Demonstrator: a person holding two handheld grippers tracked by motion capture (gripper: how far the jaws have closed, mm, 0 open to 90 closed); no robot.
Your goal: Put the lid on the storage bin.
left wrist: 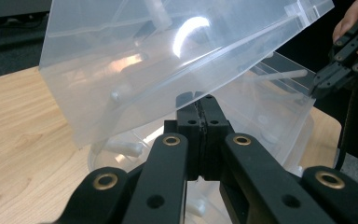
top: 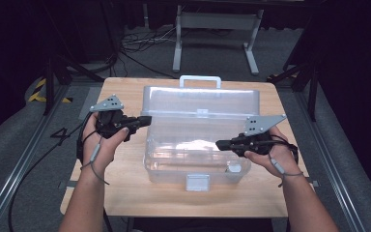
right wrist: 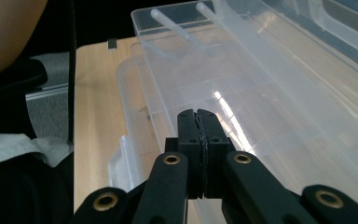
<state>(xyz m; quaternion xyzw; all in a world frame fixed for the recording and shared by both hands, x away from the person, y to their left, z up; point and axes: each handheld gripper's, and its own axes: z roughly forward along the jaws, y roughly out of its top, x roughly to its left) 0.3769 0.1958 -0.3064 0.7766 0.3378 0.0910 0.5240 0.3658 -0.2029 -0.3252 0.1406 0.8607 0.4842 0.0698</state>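
Observation:
A clear plastic box (top: 174,174) stands mid-table with its lid (top: 200,101) swung up behind it, a white handle (top: 200,79) on top. My left gripper (top: 147,120) is at the box's left end, jaws pressed together. In the left gripper view its tips (left wrist: 200,100) meet the lid's (left wrist: 144,60) lower edge, and I cannot tell whether they touch it. My right gripper (top: 218,144) reaches in over the box's right half. It is shut, with nothing between its jaws (right wrist: 198,114), above the clear inner tray (right wrist: 270,93). It also appears as the right gripper (left wrist: 340,70) beyond the lid.
The wooden table (top: 125,188) has bare strips to the left, right and front of the box. A white latch (top: 197,182) hangs on the box's front wall. On the floor behind stand a grey metal frame (top: 217,29) and loose cables (top: 140,43).

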